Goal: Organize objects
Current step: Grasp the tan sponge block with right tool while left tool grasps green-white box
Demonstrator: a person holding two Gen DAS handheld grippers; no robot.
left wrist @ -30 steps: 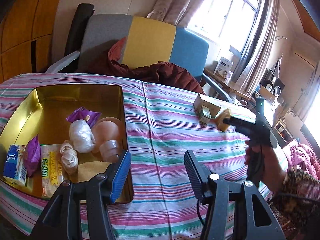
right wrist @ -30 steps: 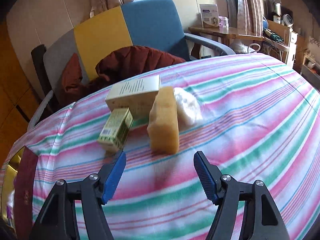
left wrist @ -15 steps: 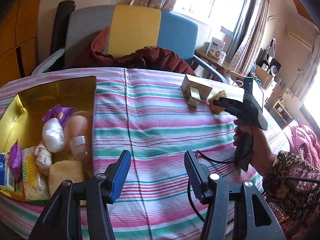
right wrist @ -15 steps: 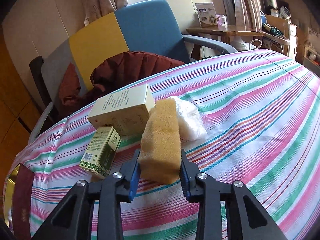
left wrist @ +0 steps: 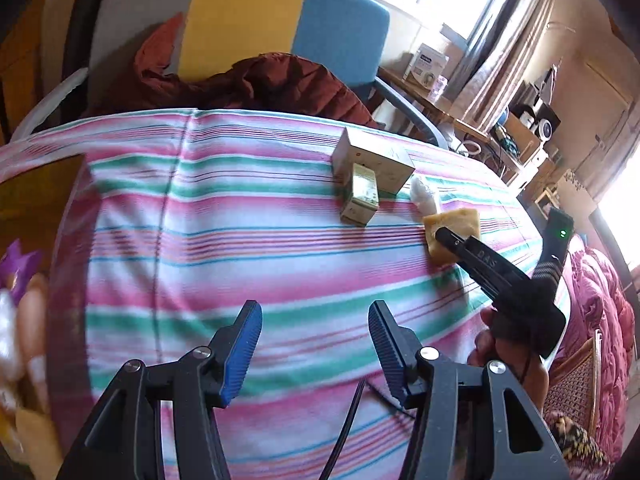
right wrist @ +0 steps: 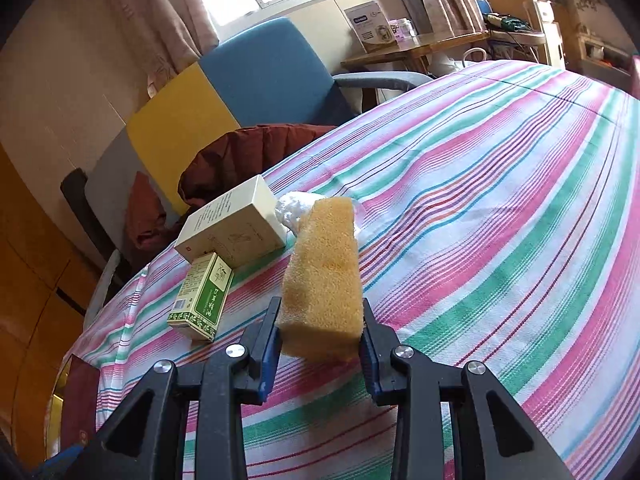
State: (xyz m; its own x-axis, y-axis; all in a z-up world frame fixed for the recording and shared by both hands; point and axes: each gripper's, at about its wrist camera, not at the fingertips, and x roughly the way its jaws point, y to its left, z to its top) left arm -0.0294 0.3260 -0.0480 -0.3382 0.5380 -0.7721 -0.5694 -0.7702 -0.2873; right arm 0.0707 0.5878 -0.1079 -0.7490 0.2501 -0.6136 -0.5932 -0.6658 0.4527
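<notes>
Fingers of the right gripper (right wrist: 320, 340) press against the two long flanks of the yellow sponge (right wrist: 322, 276), whose near end sits between the pads while its long axis runs straight ahead, away from the wrist and toward the window; whether its underside is clear of the cloth cannot be told, though the shadow beneath the near end suggests a slight lift. Fingers of the left gripper (left wrist: 314, 344) stand wide apart with nothing between them, hovering over bare striped tablecloth (left wrist: 224, 248). Largest of the scene's supports is this cloth-covered table, one in number; at the left gripper's own left lies one golden tray (left wrist: 28, 200), only its edge and some blurred contents showing. The tray lies well apart from the sponge, on the far side of the left gripper, so the probable carry runs leftward across the table; the right hand holds the piece, and the left is nearer the tray. Loose items, counted by size: one cream carton (right wrist: 236, 226), lying flat near the sponge's far end; one sponge; one small green box (right wrist: 202, 296), just left of the sponge and touching the carton's front; one white crinkled wad (right wrist: 290, 208), lying between the carton and the sponge's far end, contact uncertain. Beyond the table stands one armchair (right wrist: 224, 92) bearing a dark red garment (right wrist: 240, 152).
</notes>
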